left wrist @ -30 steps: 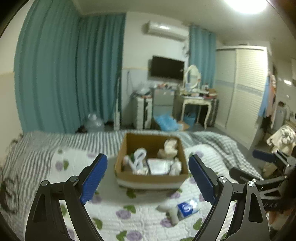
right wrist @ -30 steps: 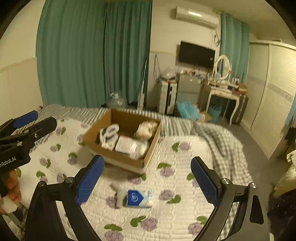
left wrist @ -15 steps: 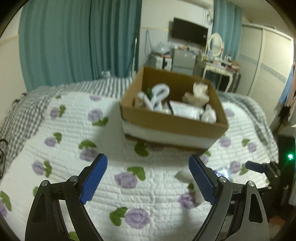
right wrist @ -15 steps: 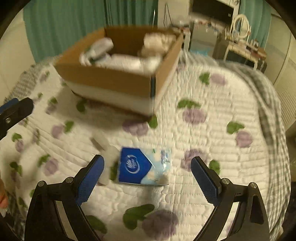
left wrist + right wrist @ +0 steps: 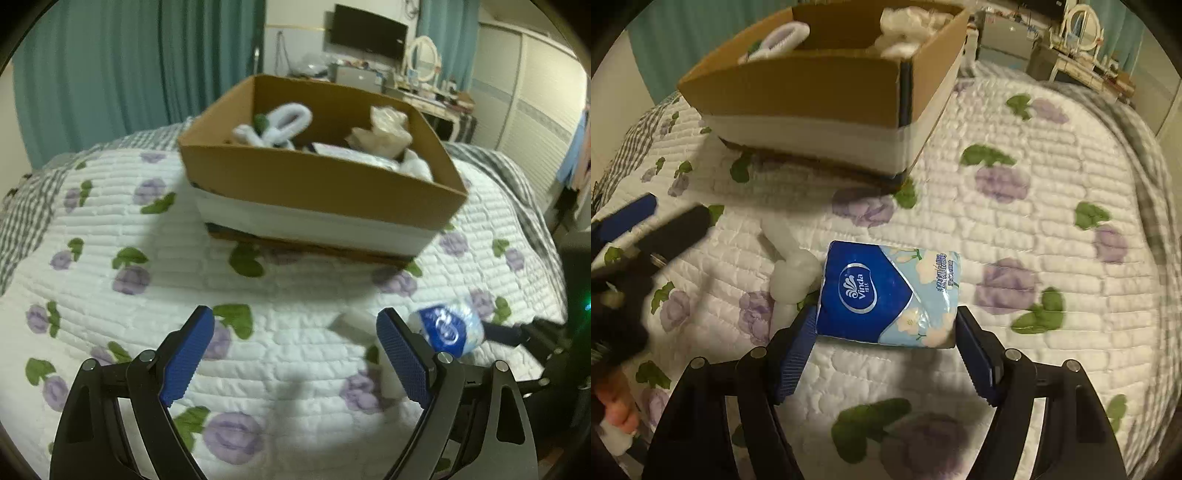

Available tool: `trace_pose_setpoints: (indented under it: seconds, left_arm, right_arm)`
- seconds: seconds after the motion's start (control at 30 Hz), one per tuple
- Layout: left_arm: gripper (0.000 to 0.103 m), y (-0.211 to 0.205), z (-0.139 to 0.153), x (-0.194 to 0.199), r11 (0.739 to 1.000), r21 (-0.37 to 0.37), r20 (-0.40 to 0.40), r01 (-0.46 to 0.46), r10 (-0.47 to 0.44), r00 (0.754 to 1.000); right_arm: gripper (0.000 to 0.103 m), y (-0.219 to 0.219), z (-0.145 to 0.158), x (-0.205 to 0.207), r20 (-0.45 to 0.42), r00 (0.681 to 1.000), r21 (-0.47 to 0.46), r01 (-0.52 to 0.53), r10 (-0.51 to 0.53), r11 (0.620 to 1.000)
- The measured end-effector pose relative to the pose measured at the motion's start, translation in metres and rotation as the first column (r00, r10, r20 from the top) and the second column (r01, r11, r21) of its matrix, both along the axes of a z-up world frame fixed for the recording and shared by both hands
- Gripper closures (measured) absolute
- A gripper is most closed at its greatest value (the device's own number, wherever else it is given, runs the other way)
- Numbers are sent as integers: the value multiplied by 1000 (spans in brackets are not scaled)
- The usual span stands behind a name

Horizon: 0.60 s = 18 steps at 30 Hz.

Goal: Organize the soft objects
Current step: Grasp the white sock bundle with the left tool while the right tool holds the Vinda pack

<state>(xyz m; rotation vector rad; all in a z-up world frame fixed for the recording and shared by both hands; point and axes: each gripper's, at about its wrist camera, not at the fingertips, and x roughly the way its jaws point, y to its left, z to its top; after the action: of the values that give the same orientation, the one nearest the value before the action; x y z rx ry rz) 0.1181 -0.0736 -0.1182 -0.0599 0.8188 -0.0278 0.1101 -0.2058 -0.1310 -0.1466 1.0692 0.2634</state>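
At 3 o'clock in my left wrist view, the Vinda tissue pack (image 5: 448, 328) lies outside my wide-open, empty left gripper (image 5: 295, 354). From the right wrist, my right gripper (image 5: 884, 354) straddles its near end, long axis 9-to-3, fingers open, cardboard box (image 5: 812, 96) at 12.

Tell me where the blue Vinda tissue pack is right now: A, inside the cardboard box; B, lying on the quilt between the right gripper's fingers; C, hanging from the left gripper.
B: the tissue pack lies on the quilt, flanked by the right gripper's fingers, outside the cardboard box.
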Motion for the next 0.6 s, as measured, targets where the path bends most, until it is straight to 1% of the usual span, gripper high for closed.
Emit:
trace_pose_setpoints:
  seconds: [0.03,0.07,0.1,0.17,0.2,0.23,0.27,0.33,0.4,0.47,0.57,0.6]
  left_arm:
    - [12,-3,-2,0,1000,2,-4,8,-8,1000]
    - [15,-6,-5,0,1000,3,-11,18,-18,1000]
    - [15,-8,-6,0,999,-23,-10,25,-25,1000]
    - [15,-11,-12,2,996,-80,-35,34,-37,999]
    - [15,-12,-15,4,994,-102,-49,42,-48,998]
    - [15,-13,-16,5,993,-107,-56,43,-49,997]
    - [15,-14,-18,6,994,-105,-58,41,-47,997]
    - [15,-20,-23,8,995,-73,-68,61,-66,995]
    - [15,-27,-28,8,995,-57,-79,81,-85,993]
    - [19,-34,-34,9,993,-59,-92,105,-111,990]
    - [21,-45,-43,13,990,-36,-105,135,-138,985]
    - [23,-49,-45,13,989,-31,-105,146,-148,983]
  right_arm:
    - [30,-3,6,-2,13,1000,7,11,-11,1000]
    - [30,-8,12,-2,23,999,15,25,-26,1000]
    - [30,-12,15,-3,32,999,-2,38,-38,999]
    - [30,-20,18,-1,37,997,-20,67,-66,998]
    - [30,-23,18,0,30,997,-20,75,-75,997]
    - [30,-27,17,1,27,996,-23,89,-88,996]
    - [30,-32,17,1,27,994,-26,103,-102,994]
    - [30,-41,19,4,18,991,6,131,-132,991]
    - [30,-49,22,5,22,987,22,158,-158,987]
    - [30,-53,24,6,29,984,29,175,-176,984]
    - [30,-54,27,3,42,982,33,185,-187,982]
    - [30,-53,29,2,49,982,34,183,-184,983]
